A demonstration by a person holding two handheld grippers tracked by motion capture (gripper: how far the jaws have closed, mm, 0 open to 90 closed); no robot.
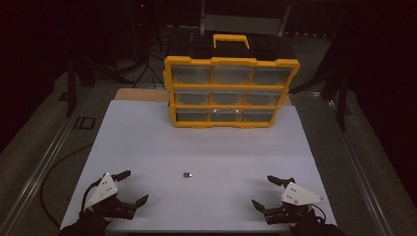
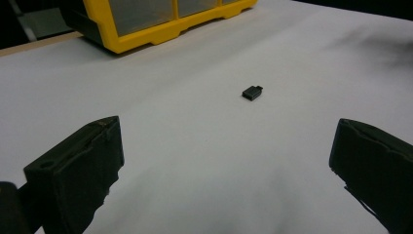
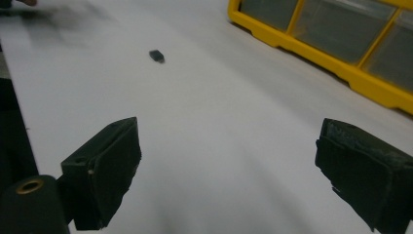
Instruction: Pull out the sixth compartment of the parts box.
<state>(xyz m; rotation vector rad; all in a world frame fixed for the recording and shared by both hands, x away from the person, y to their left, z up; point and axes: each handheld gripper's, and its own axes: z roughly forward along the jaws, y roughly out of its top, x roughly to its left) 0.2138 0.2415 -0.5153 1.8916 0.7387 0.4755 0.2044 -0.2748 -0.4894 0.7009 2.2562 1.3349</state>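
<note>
A small dark block [image 1: 187,174] lies on the white table sheet [image 1: 206,147], also seen in the left gripper view [image 2: 252,92] and the right gripper view [image 3: 156,55]. My left gripper [image 1: 134,187] rests near the front left corner, open, with nothing between its jaws [image 2: 224,161]. My right gripper [image 1: 265,191] sits near the front right corner, also open and empty [image 3: 226,165]. The block lies between the two grippers, a little farther from the front edge, apart from both.
A yellow drawer organiser [image 1: 230,91] with clear drawers and a yellow handle stands at the back of the sheet [image 2: 160,19] [image 3: 341,44]. Metal rails run along both table sides. A cable trails off the left edge.
</note>
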